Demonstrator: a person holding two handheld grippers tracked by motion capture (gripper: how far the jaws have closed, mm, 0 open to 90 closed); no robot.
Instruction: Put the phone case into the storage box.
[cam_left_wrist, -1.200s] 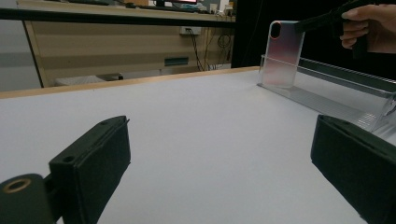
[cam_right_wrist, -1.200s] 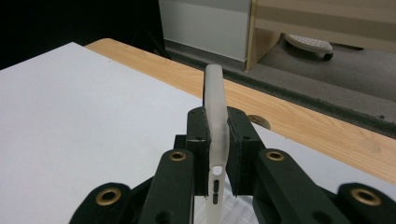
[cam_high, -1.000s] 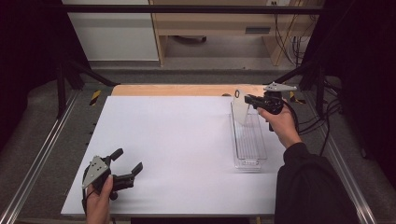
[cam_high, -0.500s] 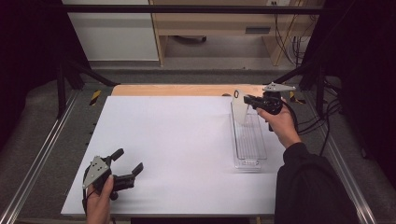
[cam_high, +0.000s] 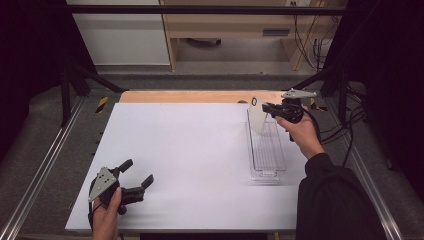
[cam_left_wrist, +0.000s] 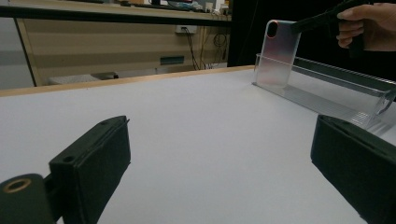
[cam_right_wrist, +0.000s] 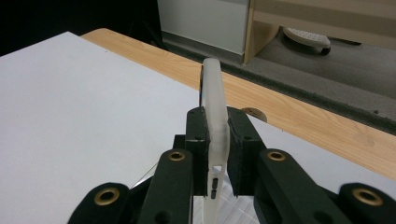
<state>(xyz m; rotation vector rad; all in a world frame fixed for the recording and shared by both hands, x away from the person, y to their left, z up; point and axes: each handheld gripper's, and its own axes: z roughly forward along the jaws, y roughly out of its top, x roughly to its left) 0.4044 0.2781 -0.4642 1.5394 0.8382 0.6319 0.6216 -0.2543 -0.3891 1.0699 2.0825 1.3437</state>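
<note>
The right gripper (cam_right_wrist: 217, 149) has its two black pads closed flat against a translucent phone case (cam_right_wrist: 214, 116), gripping it edge-on near one long side, so the case stands upright above the far end of the clear plastic tray (cam_high: 267, 165), just over the tray's end wall near the wooden table edge (cam_high: 190, 96). The case looks light and thin, a soft frosted shell that probably flexes if squeezed hard; its smooth skin may slip, so a hold across the flat faces near a rim, away from the camera cutout (cam_left_wrist: 272, 29), seems safest. The left gripper (cam_high: 134, 178) rests low at the near left of the white table top (cam_high: 190, 150), jaws spread wide with nothing between them, well apart from tray and case.
</note>
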